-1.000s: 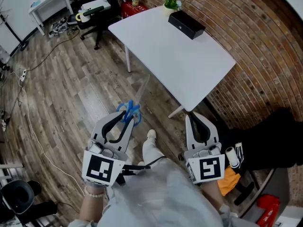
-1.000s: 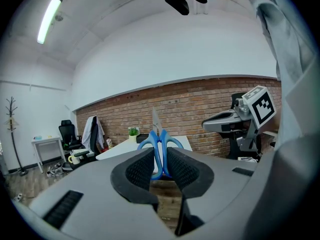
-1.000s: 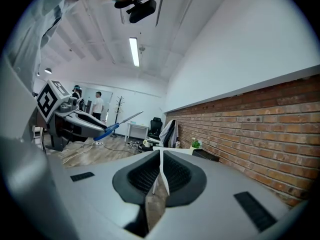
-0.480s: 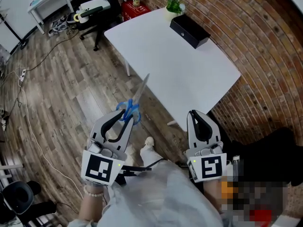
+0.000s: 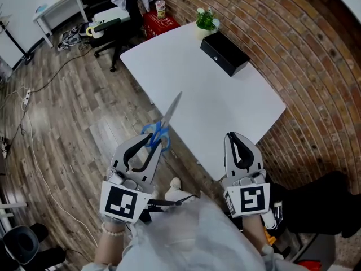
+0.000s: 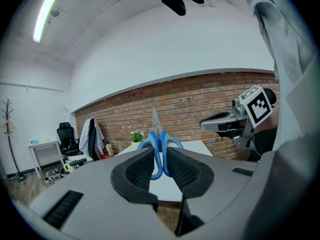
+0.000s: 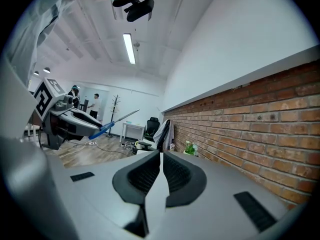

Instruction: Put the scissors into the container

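Left hand-held gripper (image 5: 149, 144): I have it clenched on the scissors, with both ribbed pads pressed onto the blue handle loops.
Scissors (image 5: 163, 124): They are held in the air, handles down in the jaws and the closed grey blades pointing up and away from me. From the head view the blade tip overlaps the near left edge of the table, while the handles hang over the wooden floor (image 5: 73, 112).
Right hand-held gripper (image 5: 237, 144): Its jaws are pressed together with nothing between the pads. It sits at the table's near right edge, well apart from the left one.
Container (image 5: 224, 53): A black rectangular box lies at the far end of the table, well apart from the scissors. I cannot tell whether its top is open.
Table (image 5: 192, 89): It is white and set at an angle to me, with its far right side along the brick wall (image 5: 293, 44).
Plant (image 5: 206, 20): A small green one in a pale pot stands just beyond the container, at the far corner.
Background: An office chair (image 5: 107, 17) stands past the table on the left, with cables trailing across the floor near it.
Right gripper view: I see the left tool out to the side, the scissors angled upward from it.
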`<state>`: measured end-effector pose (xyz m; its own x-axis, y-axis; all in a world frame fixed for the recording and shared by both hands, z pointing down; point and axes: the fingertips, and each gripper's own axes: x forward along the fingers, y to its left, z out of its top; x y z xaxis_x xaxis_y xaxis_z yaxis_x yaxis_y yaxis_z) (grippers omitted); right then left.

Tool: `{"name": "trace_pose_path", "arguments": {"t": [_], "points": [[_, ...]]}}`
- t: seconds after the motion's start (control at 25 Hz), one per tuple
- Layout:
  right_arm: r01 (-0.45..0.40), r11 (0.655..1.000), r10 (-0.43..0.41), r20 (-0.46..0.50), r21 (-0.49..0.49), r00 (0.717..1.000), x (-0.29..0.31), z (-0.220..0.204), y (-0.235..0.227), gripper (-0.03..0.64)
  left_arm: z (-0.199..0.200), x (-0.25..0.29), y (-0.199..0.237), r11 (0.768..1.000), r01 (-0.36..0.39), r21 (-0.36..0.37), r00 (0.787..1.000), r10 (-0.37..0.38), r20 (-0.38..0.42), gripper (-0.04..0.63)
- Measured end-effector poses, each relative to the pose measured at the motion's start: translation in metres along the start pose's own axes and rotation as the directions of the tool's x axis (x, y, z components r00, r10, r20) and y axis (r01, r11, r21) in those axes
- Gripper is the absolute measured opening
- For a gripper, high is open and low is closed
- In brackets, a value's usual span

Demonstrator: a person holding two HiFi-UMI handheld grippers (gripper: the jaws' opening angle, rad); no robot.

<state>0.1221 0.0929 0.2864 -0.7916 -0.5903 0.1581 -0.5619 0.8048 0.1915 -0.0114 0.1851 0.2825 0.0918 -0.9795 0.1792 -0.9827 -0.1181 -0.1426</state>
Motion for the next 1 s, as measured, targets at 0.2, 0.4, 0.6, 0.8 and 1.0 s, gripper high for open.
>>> {"name": "trace_pose_path", "arguments": {"t": [0.2,0.4,0.6,0.8,1.0], "points": [[0.012,1.000,-0.012,-0.004,-0.006,1.000,0.016,-0.002,-0.018,0.049,0.003,0.027,0.009,1.000,0.000,-0.009,1.000,0.000,0.000,0.095],[0.023,1.000,-0.023,-0.014,-0.013,1.000,0.026,-0.006,-0.031,0.049,0.006,0.045,0.012,1.000,0.007,-0.003,1.000,-0.007,0.011,0.095],[0.016,1.000,-0.016,-0.018,-0.016,1.000,0.032,-0.002,-0.042,0.049,0.013,0.057,0.016,1.000,-0.002,-0.016,1.000,0.002,0.011,0.095],[0.023,1.000,-0.023,-0.016,-0.011,1.000,0.035,-0.006,-0.053,0.049,0.015,0.069,0.012,1.000,-0.001,-0.009,1.000,0.001,0.006,0.095],[0.045,0.999,-0.044,-0.017,0.002,0.999,0.030,-0.006,-0.055,0.049,0.019,0.070,0.007,1.000,0.013,0.002,1.000,-0.013,0.009,0.095]]}}
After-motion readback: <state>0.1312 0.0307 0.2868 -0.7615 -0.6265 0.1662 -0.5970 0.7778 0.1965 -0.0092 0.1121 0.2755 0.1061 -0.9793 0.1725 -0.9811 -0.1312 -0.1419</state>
